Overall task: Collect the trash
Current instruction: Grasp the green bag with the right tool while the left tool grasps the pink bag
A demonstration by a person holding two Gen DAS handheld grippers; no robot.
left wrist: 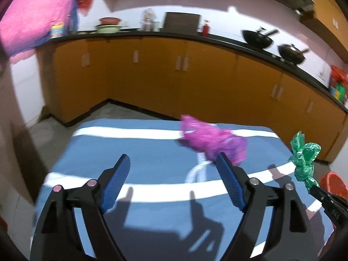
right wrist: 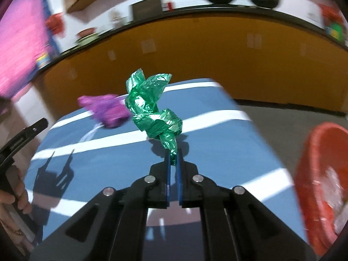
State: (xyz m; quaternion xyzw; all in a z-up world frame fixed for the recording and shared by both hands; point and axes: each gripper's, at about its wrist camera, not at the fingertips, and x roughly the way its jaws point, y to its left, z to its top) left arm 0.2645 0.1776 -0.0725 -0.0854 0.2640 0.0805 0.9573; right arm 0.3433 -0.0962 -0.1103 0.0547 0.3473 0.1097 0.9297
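Right gripper (right wrist: 173, 159) has its jaws pinched tight on the tail of the green bag (right wrist: 152, 111), held up clear of the blue-striped tabletop (right wrist: 217, 139). Looks like the carry step: next, swing it right over the red bin (right wrist: 322, 174) and let go. Left gripper (left wrist: 174, 174) hangs with jaws wide, holding nothing, pointed at the purple bag (left wrist: 212, 140) lying on the tabletop.

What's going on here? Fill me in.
A person with two handheld grippers is clearing trash off a blue striped table. The right gripper has its jaws shut on a knotted green plastic bag, lifted above the table near a red bin. The left gripper is open, approaching a crumpled purple bag lying on the table.
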